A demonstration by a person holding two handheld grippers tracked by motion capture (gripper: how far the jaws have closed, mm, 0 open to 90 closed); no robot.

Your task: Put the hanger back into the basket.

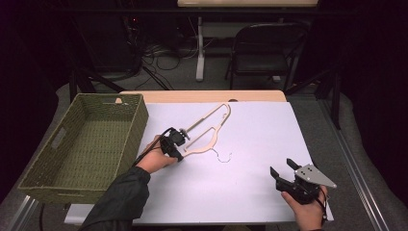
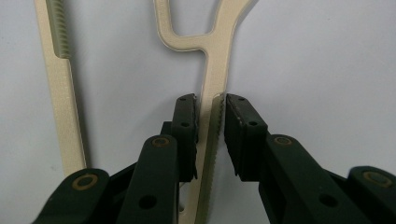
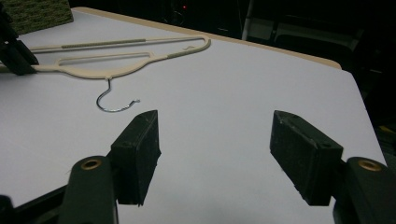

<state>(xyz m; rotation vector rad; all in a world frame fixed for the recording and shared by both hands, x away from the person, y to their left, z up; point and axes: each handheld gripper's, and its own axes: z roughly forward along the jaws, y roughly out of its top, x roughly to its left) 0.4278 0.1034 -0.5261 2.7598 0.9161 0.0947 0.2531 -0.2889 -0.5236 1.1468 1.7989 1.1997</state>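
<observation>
A cream plastic hanger [image 1: 202, 147] with a wire hook [image 1: 223, 158] lies flat on the white table top [image 1: 255, 139], left of centre. My left gripper [image 1: 184, 136] is at the hanger's left end. In the left gripper view its jaws [image 2: 211, 100] are closed on one ribbed arm of the hanger [image 2: 217, 56]. My right gripper [image 1: 281, 166] is held near the table's front right, open, with nothing between its jaws [image 3: 215, 121]. In the right gripper view the hanger [image 3: 116, 71] lies well ahead to the left.
A green woven basket [image 1: 139, 125] stands at the table's left side, close to the left hand. Behind the table are a folding chair [image 1: 264, 48] and cables on the floor. Bare white surface lies between the two grippers.
</observation>
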